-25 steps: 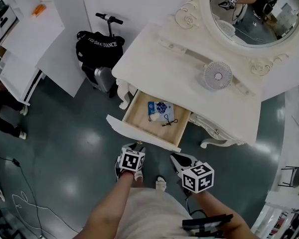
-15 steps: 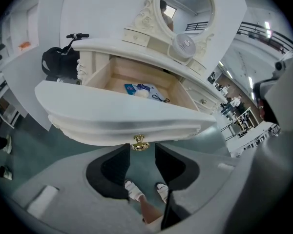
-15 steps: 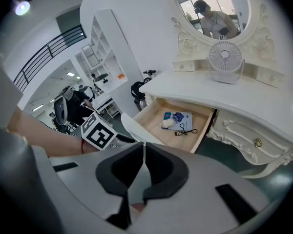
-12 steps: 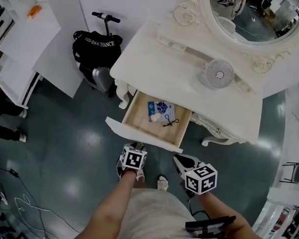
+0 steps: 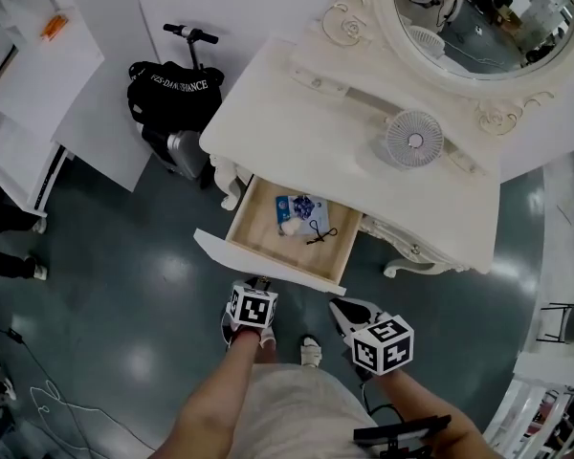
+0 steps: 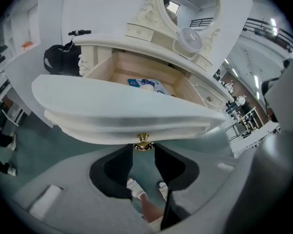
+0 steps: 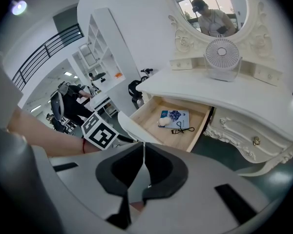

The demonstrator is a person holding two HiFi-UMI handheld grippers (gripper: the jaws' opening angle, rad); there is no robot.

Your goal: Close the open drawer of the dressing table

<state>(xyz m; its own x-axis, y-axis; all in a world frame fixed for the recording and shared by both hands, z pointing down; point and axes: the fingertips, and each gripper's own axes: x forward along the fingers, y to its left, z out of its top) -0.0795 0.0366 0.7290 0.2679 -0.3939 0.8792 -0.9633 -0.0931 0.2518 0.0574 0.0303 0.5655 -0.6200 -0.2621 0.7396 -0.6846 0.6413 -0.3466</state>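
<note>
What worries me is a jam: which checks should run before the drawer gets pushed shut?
1. Left gripper lined up with the brass knob: ok, jaws apart, knob just ahead of their gap.
2. Contact with the drawer front: cannot tell.
3. Blue packet and black cord below the rim of the drawer: ok, both lie flat.
4. Right gripper clear of the drawer: ok, shut, empty, off to the side.
5. Drawer square in its opening: cannot tell.
</note>
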